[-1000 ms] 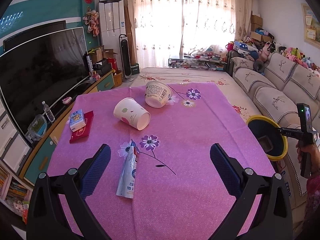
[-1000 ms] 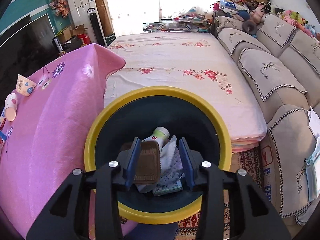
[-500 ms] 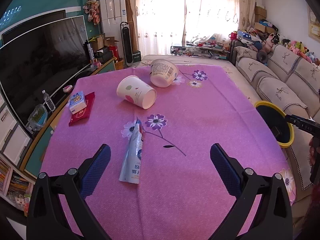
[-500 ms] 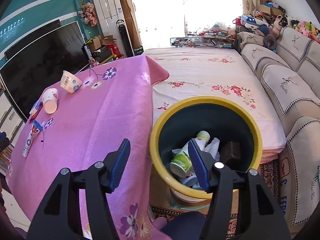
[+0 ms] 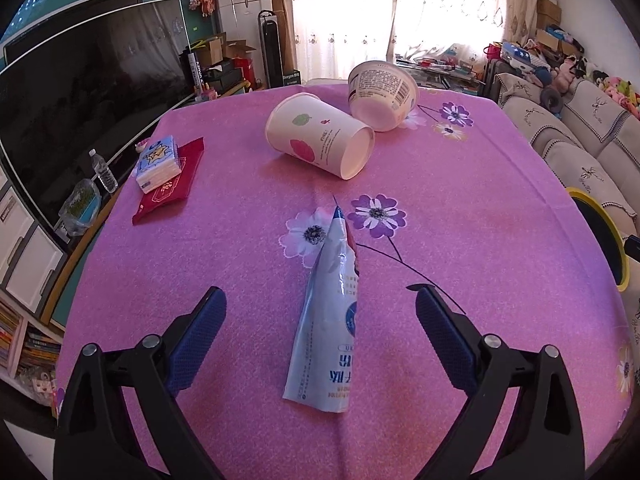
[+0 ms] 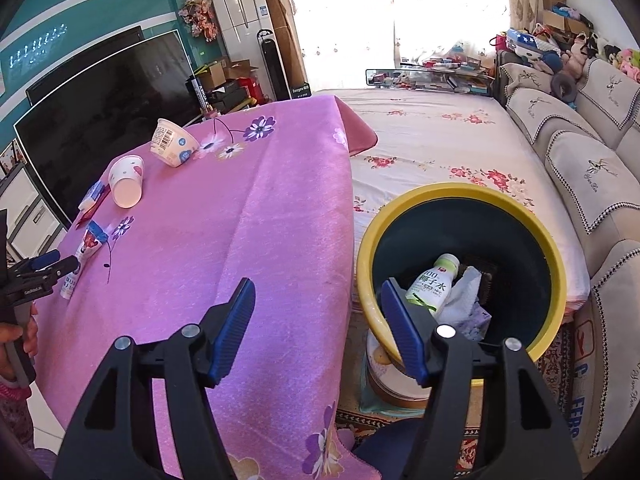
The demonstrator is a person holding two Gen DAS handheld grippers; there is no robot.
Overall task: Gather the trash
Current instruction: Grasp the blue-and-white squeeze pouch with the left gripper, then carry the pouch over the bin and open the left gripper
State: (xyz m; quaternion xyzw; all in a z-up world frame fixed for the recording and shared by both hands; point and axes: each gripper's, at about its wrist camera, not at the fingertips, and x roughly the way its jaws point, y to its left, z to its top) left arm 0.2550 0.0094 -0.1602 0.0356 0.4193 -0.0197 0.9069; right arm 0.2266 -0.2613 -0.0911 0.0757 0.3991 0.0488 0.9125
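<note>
The pink tablecloth (image 5: 480,200) spreads out under and ahead of the left claw (image 5: 320,336), so all the trash on it is easy to reach. The trash bin (image 6: 552,248) with the yellow rim sits low beside the table, just past the right claw (image 6: 320,320) on its right side. It is there so trash can drop straight in. A bottle (image 6: 432,280) and some crumpled paper already lie inside it.

Far ahead of the left claw, a paper cup (image 5: 320,140) lies on its side, and a yogurt tub (image 5: 380,96) is tipped over just behind it. Both wait their turn, I think.

Right between the left claw's fingers lies a squeezed, flat tube (image 5: 332,320). The claw is wide apart and starting to close, but its pads do not touch the tube yet. It looks set to pick the tube up next.

The right claw is opening and holds nothing. It hangs over the table edge.
</note>
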